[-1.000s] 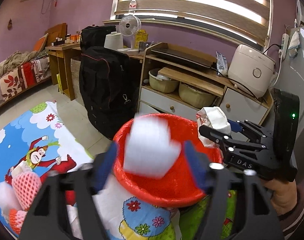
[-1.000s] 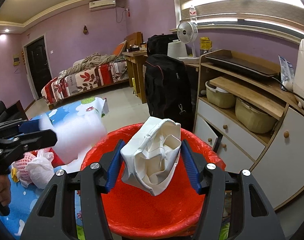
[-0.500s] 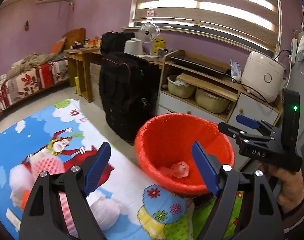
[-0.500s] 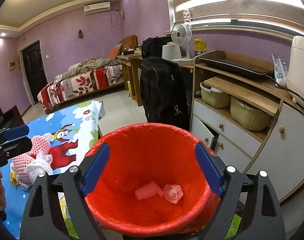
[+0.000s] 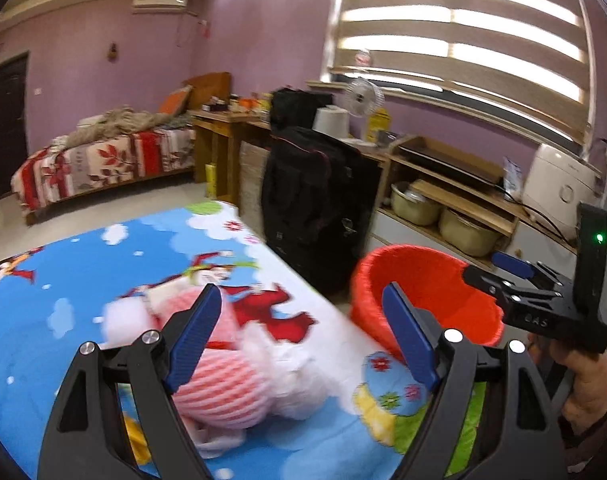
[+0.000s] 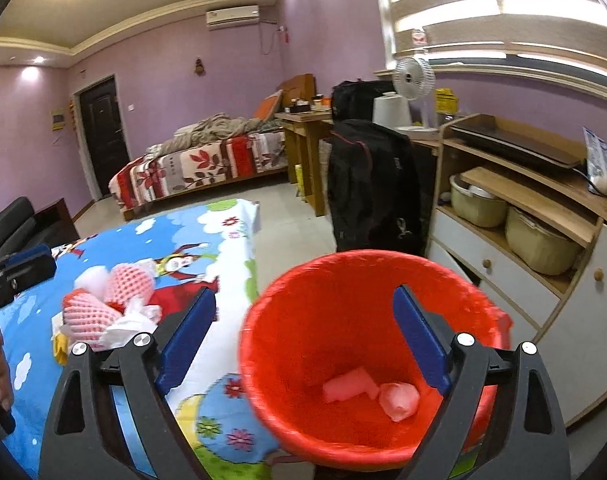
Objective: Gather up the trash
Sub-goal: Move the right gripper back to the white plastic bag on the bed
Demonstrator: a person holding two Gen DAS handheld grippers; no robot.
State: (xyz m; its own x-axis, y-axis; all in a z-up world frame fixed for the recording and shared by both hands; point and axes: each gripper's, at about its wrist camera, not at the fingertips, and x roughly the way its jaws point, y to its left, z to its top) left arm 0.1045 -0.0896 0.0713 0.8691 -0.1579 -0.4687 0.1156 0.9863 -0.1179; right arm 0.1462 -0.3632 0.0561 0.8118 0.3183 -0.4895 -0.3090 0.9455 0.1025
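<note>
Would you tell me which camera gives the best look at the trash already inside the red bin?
The right wrist view: it looks down into the red bin, showing two pale pieces of trash at the bottom. The left wrist view shows only the bin's outer wall and rim, not its contents.

Your trash bin point(image 6: 343, 344) stands on the floor just right of the table's cartoon cloth point(image 6: 175, 236), with two wads point(image 6: 369, 392) inside. Foam nets and tissue point(image 6: 107, 308) lie piled on the cloth. Behind the bin stands a backpack point(image 6: 373, 184); right, the cabinet point(image 6: 543, 240).
</note>
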